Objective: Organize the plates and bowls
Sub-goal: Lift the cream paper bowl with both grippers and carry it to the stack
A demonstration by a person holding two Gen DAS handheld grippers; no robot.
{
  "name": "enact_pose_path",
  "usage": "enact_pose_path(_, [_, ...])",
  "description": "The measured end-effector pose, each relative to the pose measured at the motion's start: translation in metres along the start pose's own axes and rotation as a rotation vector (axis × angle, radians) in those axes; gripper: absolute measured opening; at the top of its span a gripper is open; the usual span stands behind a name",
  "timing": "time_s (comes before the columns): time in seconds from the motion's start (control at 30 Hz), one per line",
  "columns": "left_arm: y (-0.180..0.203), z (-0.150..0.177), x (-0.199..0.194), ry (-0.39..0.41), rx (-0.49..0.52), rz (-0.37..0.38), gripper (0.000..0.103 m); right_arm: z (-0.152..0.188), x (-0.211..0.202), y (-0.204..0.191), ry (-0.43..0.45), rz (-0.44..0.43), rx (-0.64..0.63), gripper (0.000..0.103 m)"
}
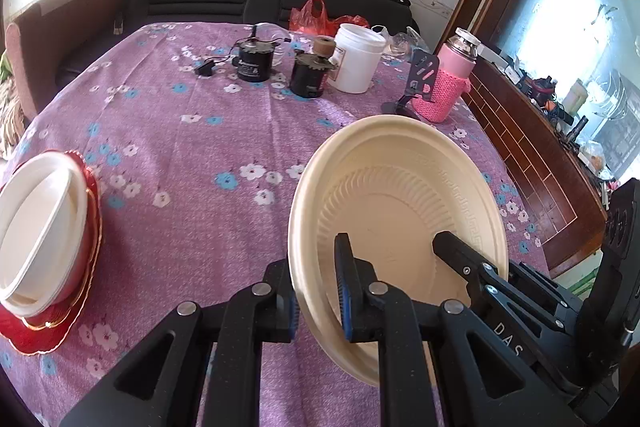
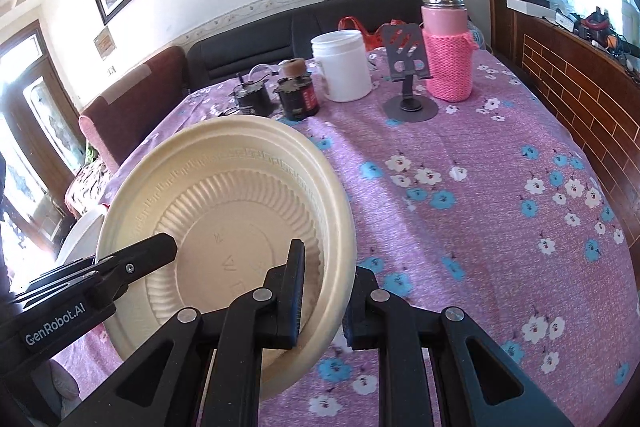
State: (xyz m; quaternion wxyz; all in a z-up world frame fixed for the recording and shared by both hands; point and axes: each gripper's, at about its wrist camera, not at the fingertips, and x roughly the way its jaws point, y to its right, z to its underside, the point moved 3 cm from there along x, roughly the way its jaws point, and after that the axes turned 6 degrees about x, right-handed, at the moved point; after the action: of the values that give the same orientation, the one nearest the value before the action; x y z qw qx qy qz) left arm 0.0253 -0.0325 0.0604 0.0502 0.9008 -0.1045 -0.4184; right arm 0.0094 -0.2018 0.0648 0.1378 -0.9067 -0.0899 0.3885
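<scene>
- Left gripper [image 1: 318,301] clamped on near rim of cream plate [image 1: 400,195].
- Right gripper [image 2: 322,301] clamped on opposite rim; plate tilted, held above purple floral tablecloth [image 2: 480,195].
- White bowl [image 1: 38,231] sits on red plate [image 1: 60,323], far left.

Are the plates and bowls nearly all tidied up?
Partly. Done: white bowls already sit nested on the red gold-rimmed plate. In hand: both the left gripper and right gripper are clamped on the rim of the cream ribbed plastic plate, lifted above the purple flowered tablecloth. Left: setting that plate down.
</scene>
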Motion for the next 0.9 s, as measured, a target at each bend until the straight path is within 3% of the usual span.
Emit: enact_pose_path(0.9, [-0.078,0.029,-0.069,0.077,-0.116,-0.014,0.014,0.024,-0.012,-0.096,0.011,-0.039,-0.154,0.017])
